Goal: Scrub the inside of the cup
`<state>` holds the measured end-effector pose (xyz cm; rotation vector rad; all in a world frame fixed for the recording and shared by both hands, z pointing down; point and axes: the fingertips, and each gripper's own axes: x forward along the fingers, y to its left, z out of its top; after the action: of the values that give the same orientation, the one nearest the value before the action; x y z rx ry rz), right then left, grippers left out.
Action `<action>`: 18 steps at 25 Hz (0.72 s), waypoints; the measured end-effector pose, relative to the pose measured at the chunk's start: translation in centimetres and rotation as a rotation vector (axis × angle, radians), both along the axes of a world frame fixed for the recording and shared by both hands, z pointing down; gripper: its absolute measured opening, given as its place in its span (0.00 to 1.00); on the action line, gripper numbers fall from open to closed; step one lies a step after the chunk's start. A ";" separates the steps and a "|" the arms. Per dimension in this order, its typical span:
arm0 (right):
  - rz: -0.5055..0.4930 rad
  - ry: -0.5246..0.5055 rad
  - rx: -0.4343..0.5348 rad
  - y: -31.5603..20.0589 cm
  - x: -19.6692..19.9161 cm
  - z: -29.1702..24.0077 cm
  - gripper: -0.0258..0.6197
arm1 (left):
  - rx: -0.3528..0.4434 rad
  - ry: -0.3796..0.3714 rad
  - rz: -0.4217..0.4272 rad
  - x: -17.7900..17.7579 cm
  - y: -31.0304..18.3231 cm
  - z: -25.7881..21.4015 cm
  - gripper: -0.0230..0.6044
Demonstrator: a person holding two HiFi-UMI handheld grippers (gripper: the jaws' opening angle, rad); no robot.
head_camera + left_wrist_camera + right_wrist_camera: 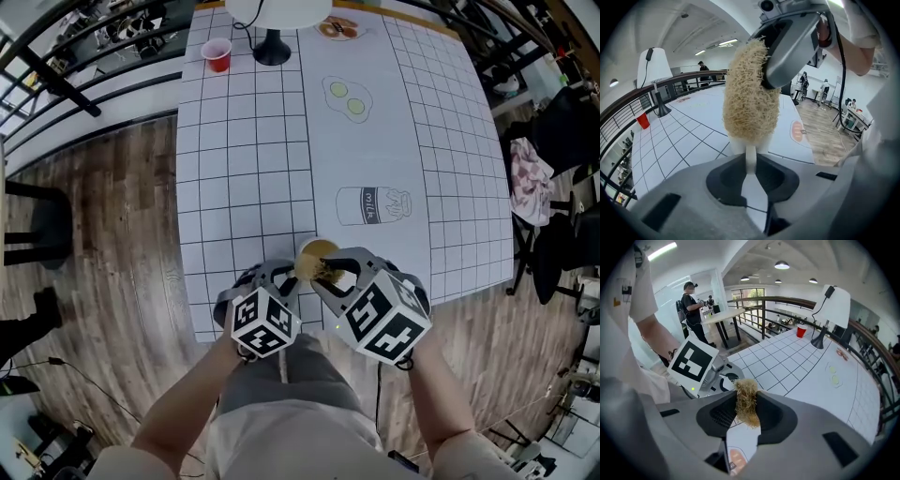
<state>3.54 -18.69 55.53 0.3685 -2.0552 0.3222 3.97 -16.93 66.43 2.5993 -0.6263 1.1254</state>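
Over the table's near edge, a small white cup (307, 249) is clamped by its wall in my left gripper (286, 274). In the left gripper view the white wall (749, 158) sits pinched between the jaws. A tan fibre scrubber (749, 96) stands up out of the cup, and the grey jaws of my right gripper (339, 272) hold it from above. In the right gripper view, that gripper (746, 409) is shut on the scrubber's frayed fibres (746, 401). The cube with square markers on the left gripper (692, 361) lies just beyond. The cup's inside is mostly hidden by the scrubber.
The table (244, 187) has a white checked cloth with a printed milk carton (373, 204) and green slices (347, 97). At its far end stand a red cup (217, 53), a lamp base (272, 45) and a plate of food (338, 28). Chairs (553, 244) stand to the right.
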 end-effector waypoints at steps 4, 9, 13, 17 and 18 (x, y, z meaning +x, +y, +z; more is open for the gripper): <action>0.035 0.037 0.005 -1.0 1.0 0.5 0.21 | -0.002 0.015 -0.011 -0.1 0.0 0.1 0.13; 0.010 0.172 -0.008 -1.2 2.4 4.6 0.21 | 0.006 0.032 -0.004 0.4 -0.1 -0.4 0.13; -0.014 0.251 0.019 -1.2 2.1 7.9 0.21 | -0.007 0.051 -0.009 0.6 -0.2 -0.4 0.13; 0.008 0.170 -0.102 -0.7 1.8 7.8 0.20 | -0.048 0.057 -0.028 0.3 -0.2 -0.4 0.13; 0.013 0.129 -0.135 -0.6 1.7 7.2 0.20 | -0.050 0.052 -0.029 0.2 -0.1 -0.4 0.13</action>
<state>5.27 -19.28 62.72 0.3121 -1.8941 0.4320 4.18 -17.08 66.06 2.5598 -0.6147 1.0472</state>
